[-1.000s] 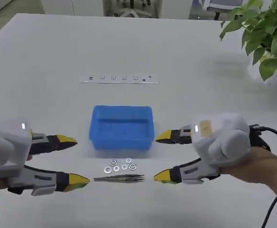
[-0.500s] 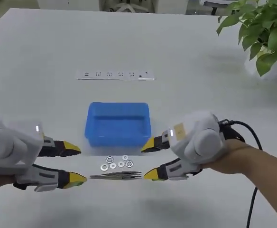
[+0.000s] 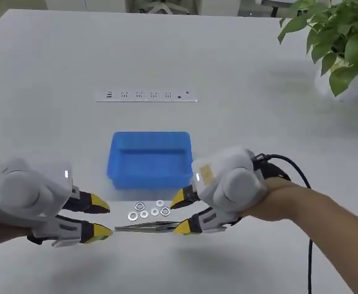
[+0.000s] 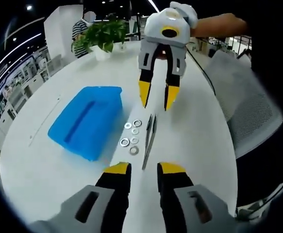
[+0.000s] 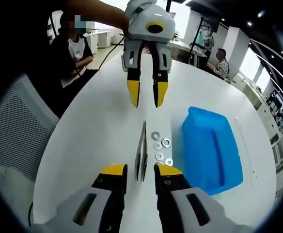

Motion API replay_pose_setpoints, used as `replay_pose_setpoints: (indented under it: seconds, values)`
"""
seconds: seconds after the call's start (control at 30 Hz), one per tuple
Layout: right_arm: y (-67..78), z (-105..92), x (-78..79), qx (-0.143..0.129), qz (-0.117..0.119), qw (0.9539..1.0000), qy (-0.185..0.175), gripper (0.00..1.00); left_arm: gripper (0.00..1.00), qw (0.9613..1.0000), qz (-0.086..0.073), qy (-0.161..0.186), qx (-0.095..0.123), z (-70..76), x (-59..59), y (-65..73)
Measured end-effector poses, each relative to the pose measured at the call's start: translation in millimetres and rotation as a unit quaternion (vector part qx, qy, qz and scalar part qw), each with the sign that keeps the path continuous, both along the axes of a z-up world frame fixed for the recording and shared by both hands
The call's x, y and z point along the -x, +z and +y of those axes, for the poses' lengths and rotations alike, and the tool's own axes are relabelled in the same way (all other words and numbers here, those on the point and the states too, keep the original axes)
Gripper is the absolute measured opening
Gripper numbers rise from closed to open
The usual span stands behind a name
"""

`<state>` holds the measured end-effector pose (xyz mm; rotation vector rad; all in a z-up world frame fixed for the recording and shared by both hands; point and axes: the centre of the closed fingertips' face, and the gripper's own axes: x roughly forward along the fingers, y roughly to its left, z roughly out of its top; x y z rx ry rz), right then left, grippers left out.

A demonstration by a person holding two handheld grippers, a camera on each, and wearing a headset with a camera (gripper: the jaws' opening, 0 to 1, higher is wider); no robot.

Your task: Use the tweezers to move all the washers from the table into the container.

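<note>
The thin, slippery tweezers (image 3: 148, 226) at lower centre are best pinched mid-length; the left gripper (image 3: 104, 218) and right gripper (image 3: 180, 212) are held apart, empty.

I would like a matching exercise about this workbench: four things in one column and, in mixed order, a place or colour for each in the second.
Things:
1. tweezers
2. washers
3. container
4. power strip

Descriptions:
a. blue, open on top
b. small rings, loose just in front of the blue box
c. flat and white, farthest away in the head view
d. long and thin, lying nearest in the head view

Pairs: 1-d, 2-b, 3-a, 4-c
</note>
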<state>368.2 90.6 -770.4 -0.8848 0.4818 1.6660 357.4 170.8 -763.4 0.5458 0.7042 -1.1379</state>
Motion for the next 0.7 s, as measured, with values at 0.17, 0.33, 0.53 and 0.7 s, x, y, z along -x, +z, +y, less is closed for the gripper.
replay_pose_setpoints:
  seconds: [0.17, 0.33, 0.53, 0.7]
  values:
    - [-11.0, 0.3, -0.1, 0.019, -0.001, 0.9998, 0.008, 0.2, 0.21, 0.9999, 0.003, -0.004, -0.011, -0.3, -2.9, -7.0]
    - [-20.7, 0.1, -1.6, 0.032, 0.001, 0.9994, 0.009, 0.18, 0.19, 0.9994, 0.007, -0.017, -0.029, -0.6, -2.8, -14.6]
    - [-24.7, 3.3, -2.4, 0.034, 0.005, 0.9994, 0.008, 0.16, 0.14, 0.9986, 0.014, -0.031, -0.041, -3.7, -2.8, -21.1]
    - [-27.9, 4.4, -2.1, 0.034, 0.008, 0.9994, 0.006, 0.15, 0.13, 0.9981, 0.016, -0.036, -0.047, -3.6, -5.7, -26.6]
